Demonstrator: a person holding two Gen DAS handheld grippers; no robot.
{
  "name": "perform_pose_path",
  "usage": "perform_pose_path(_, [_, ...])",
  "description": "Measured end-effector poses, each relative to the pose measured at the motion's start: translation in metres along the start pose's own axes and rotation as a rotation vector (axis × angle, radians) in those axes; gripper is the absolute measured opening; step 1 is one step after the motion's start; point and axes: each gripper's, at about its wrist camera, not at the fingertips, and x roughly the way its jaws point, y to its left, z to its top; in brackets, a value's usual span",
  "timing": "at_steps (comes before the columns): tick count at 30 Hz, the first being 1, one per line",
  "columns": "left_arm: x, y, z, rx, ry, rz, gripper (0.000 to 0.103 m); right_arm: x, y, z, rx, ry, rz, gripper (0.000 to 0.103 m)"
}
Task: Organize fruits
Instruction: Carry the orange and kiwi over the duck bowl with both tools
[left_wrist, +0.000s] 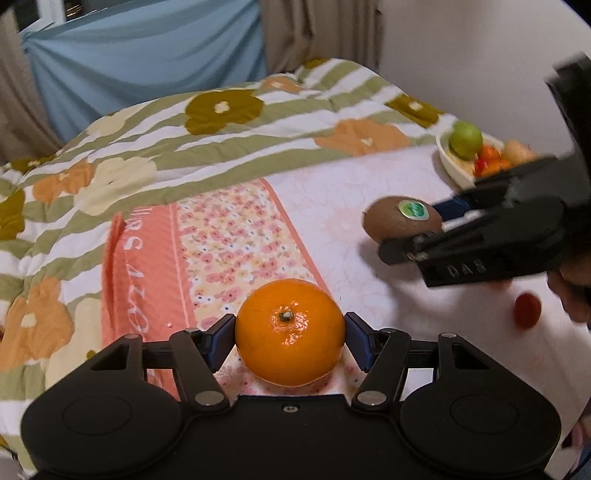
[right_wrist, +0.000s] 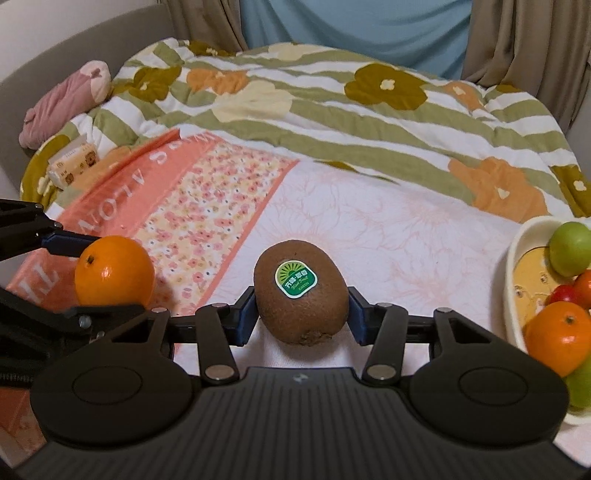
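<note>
Pinching an orange (left_wrist: 290, 332) low in the frame's centre, the left gripper (left_wrist: 290, 341) is clamping both sides. Right gripper (right_wrist: 301, 314) is squeezing a kiwi (right_wrist: 301, 291), its underside hidden. At the right edge, a fruit bowl (right_wrist: 515, 258) is getting cut off.

Glossy orange (left_wrist: 290, 332) stem-up; brown stickered kiwi (right_wrist: 301, 291); both on the pale sheet

Left gripper (left_wrist: 290, 334) angled downward, blue-padded fingers (left_wrist: 221, 338) clamped on either side of an orange (left_wrist: 290, 332). Right gripper (right_wrist: 301, 312) to the right of the orange, likewise tilted down, fingers (right_wrist: 245, 314) pressed against the flanks of a kiwi (right_wrist: 301, 291).
</note>
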Motion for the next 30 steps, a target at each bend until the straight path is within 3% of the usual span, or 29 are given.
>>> perform_pose_path(14, [-0.040,-0.039,0.047,-0.023,-0.082,-0.006,0.067,-0.086,-0.045,0.008,0.077,-0.087,-0.010,0.064])
perform_pose_path(30, [-0.022,-0.127,0.115,-0.001,-0.119,-0.051,0.067,-0.141,-0.169,-0.002,0.122,-0.140,-0.082,0.064])
